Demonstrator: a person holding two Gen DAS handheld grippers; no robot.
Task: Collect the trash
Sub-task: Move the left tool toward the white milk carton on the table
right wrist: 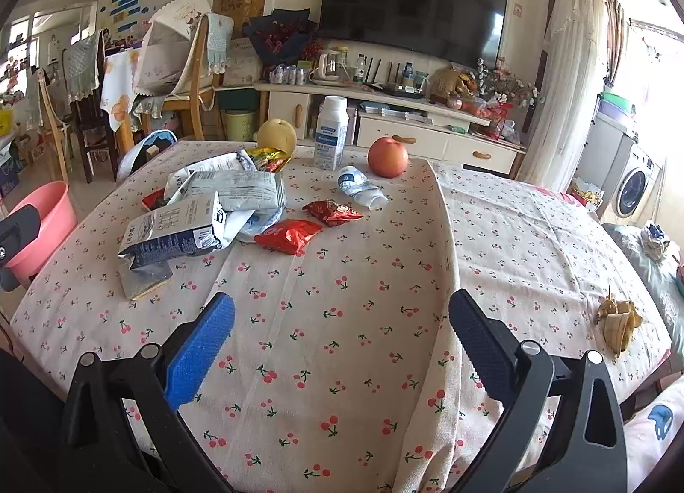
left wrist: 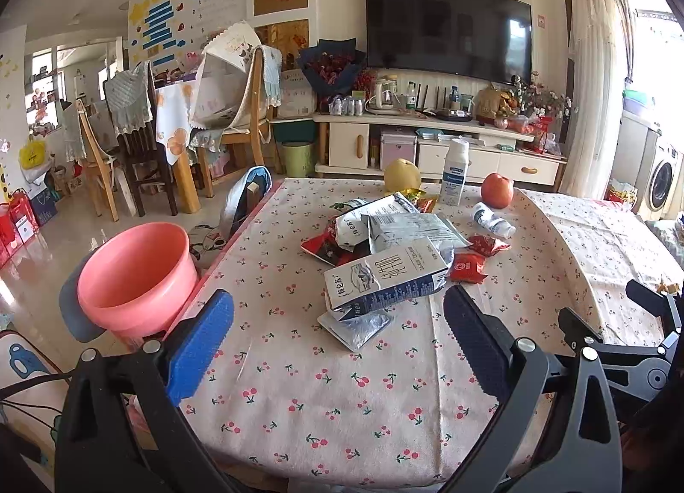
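Left wrist view: the left gripper (left wrist: 337, 322) hung wide open and empty over the table (left wrist: 299, 407), its jaws either side of the carton (left wrist: 384, 279) but short of it. Behind the carton lay the grey bags (left wrist: 397, 228), red wrappers (left wrist: 470, 266) and a crushed bottle (left wrist: 491, 219). The pink bin (left wrist: 132, 275) stood left of the carton, off the table edge, apparently empty, so collecting looked barely begun. Right wrist view: the right gripper (right wrist: 342, 335) was likewise wide open, holding nothing, well short of the carton (right wrist: 175, 232); banana peel (right wrist: 617, 322) lay far right of it. Apple (right wrist: 387, 156), pear (right wrist: 277, 135) and upright bottle (right wrist: 330, 132) probably stay.
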